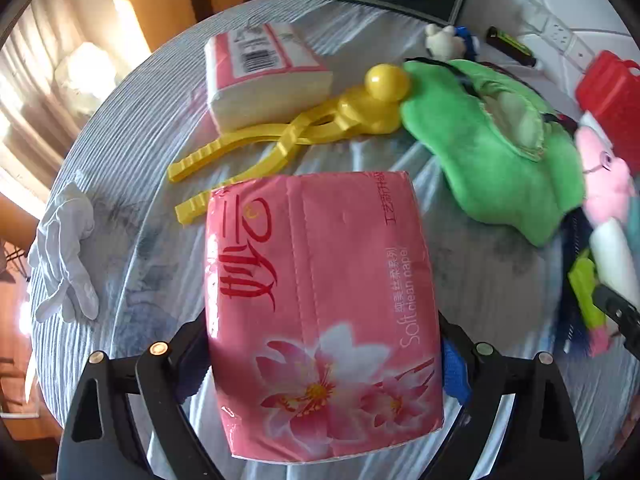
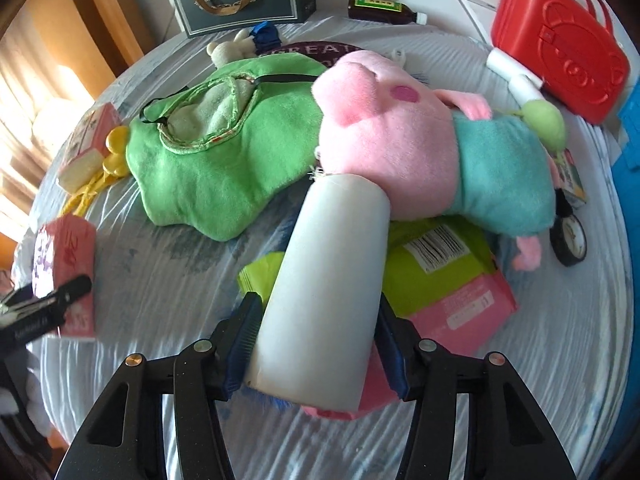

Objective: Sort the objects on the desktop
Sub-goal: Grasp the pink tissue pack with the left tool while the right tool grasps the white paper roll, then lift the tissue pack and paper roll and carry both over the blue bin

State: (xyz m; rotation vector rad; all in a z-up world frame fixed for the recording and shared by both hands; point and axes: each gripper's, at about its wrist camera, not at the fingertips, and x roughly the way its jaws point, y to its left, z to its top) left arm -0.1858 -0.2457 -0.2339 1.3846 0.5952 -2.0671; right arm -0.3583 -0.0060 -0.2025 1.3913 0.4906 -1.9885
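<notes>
Steeply tilted, right gripper (image 2: 316, 344) clamps white tube (image 2: 328, 280); left gripper (image 1: 324, 344) wide.

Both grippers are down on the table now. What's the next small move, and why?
Probably lift the right hand-held gripper straight up: its pads already clamp the white tube, which lies over the snack packets against the pink plush. The left hand-held gripper looks released around the pink tissue pack.

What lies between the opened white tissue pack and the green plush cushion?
The yellow plastic snowball-maker clamp, its ball end touching the green plush cushion; left wrist view.
</notes>
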